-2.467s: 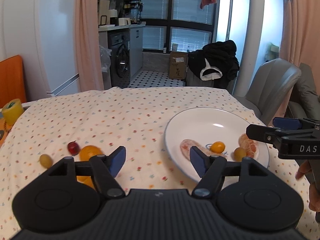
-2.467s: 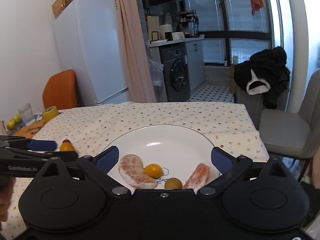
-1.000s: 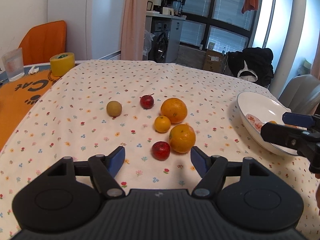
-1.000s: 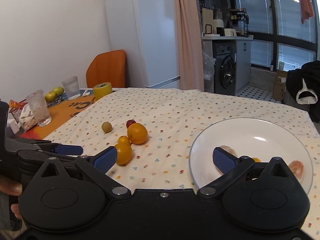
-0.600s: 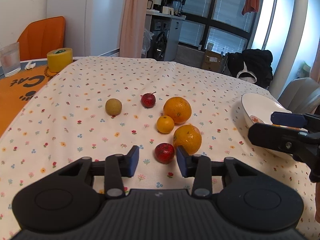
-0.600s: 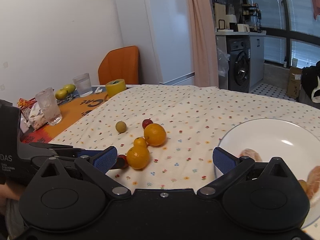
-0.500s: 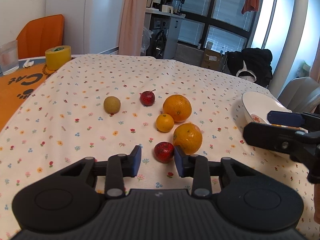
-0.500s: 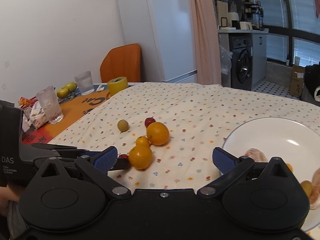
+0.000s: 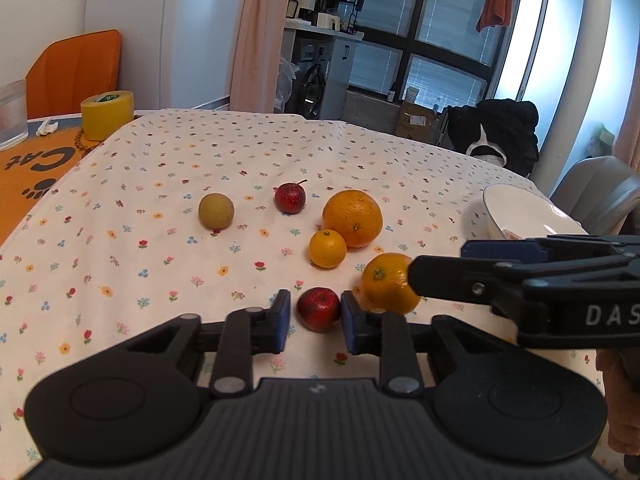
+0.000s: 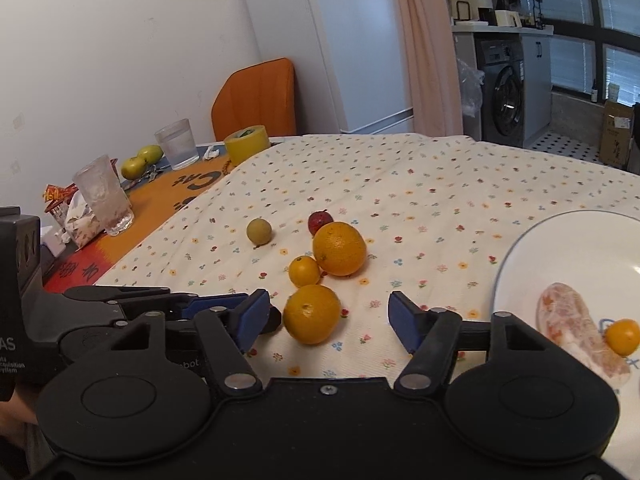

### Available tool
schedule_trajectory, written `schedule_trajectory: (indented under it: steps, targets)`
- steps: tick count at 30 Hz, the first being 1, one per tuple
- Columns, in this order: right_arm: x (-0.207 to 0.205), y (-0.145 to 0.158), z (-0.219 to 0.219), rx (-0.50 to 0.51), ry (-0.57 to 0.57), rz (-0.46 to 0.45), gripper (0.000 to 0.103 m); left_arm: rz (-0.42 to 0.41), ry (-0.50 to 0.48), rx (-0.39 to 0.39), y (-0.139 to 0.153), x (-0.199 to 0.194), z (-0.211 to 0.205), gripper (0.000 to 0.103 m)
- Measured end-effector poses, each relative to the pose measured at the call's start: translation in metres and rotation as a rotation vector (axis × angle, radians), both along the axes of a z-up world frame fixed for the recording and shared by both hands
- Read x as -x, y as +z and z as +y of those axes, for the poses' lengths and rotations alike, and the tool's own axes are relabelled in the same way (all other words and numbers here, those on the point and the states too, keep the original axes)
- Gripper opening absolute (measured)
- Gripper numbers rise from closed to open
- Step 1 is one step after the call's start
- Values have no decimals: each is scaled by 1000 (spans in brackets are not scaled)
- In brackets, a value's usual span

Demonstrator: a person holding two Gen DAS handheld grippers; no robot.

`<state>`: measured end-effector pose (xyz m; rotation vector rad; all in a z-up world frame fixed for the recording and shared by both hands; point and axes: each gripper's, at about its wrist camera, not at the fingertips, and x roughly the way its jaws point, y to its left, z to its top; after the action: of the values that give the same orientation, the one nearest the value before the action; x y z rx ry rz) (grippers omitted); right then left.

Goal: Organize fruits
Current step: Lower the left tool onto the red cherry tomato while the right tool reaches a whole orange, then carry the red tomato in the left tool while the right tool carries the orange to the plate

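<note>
Left gripper (image 9: 312, 320) has been narrowing over the last half second; its fingers (image 9: 280, 320) are now sitting close on either side of the small red fruit (image 9: 319, 308) on the desk (image 9: 120, 240). A thin gap is showing on each side, so contact is not confirmed, and it is looking like a closing grasp, not a lift. Right gripper (image 10: 328, 320) has swung over from the plate side and is now lining up on the near orange (image 10: 312, 314), its fingers (image 10: 254, 314) spread fairly wide, narrower than a moment back, nothing held. The orange is lying nearer the left finger than the right. Judgement: two picks are being set up at once, both probably bound for the white plate (image 10: 560, 232).

Still loose on the cloth: big orange (image 9: 352, 218), small orange (image 9: 327, 248), green-brown round fruit (image 9: 216, 211), and a second red fruit (image 9: 290, 198).

Hard to see: the plate is being cut off at the right edge in the right wrist view; only a peeled citrus piece (image 10: 576, 328) and a tiny orange fruit (image 10: 622, 337) are showing there. In the left wrist view the right gripper is covering most of the plate and part of the near orange. In the right wrist view the small red fruit is hidden behind the left gripper's fingers.
</note>
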<state>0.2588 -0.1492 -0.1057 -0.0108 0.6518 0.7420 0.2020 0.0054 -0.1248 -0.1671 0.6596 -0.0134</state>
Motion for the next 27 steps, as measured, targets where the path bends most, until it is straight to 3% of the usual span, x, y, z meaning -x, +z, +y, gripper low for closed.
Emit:
schedule_trajectory:
  steps: [5,9,11,27]
  targets:
    - [-4,-3,9,-1,22,20,48,3,-2,2,2,2,2,21]
    - [-6,-5,15,7,21,17,44,1,10,-5,4,6,7,21]
    - [-6,-7,18,33,17,20,33,-3,20,0,5,9,11,21]
    - [10,6,3,37,6,-29,31,-51,31,-12,27,22,8,21]
